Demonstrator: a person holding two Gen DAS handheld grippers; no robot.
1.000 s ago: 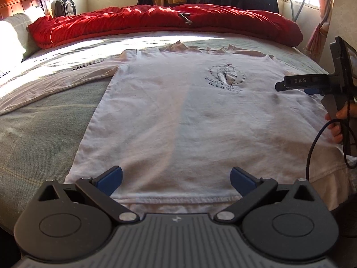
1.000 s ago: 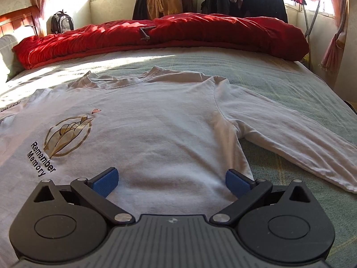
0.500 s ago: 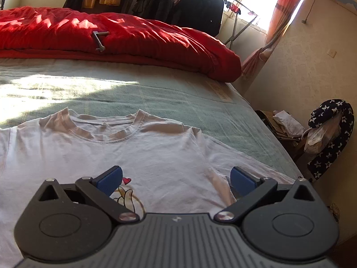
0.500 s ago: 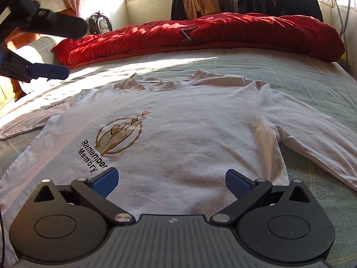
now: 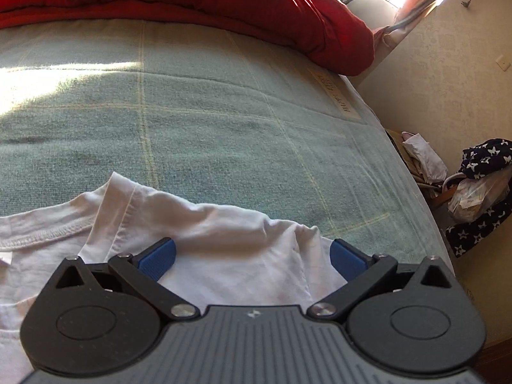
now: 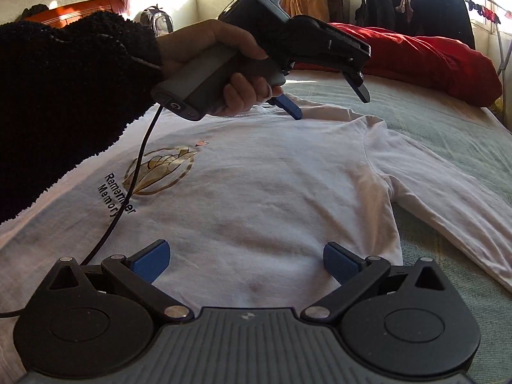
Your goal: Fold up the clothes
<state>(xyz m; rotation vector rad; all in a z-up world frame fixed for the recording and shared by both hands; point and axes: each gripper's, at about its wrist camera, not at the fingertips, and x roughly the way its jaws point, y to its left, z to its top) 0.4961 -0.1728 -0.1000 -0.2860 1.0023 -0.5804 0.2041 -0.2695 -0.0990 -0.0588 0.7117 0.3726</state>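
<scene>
A white long-sleeved shirt [image 6: 272, 192] with a gold emblem and the words "Remember Memory" lies flat, front up, on the green blanket [image 6: 448, 128]. Its right sleeve [image 6: 448, 192] stretches out to the right. My left gripper [image 6: 331, 105] is open, tilted down over the shirt's right shoulder by the collar; one blue fingertip [image 6: 292, 110] touches or nearly touches the cloth. In the left wrist view it [image 5: 252, 256] straddles the shoulder fabric [image 5: 224, 224], with the collar [image 5: 48, 230] to the left. My right gripper [image 6: 244, 260] is open and empty low over the shirt's lower body.
A red duvet [image 5: 224, 3] is heaped along the far side of the bed. The bed's right edge [image 5: 416, 176] drops to a floor with bags and star-patterned cloth [image 5: 480, 192]. A rack of dark clothes [image 6: 416, 3] stands by the window. A cable [image 6: 128, 198] trails across the shirt.
My left gripper has swept from the shirt's hem up and across to its right shoulder and dropped close to the cloth. My right gripper has stayed low over the shirt's lower body.
</scene>
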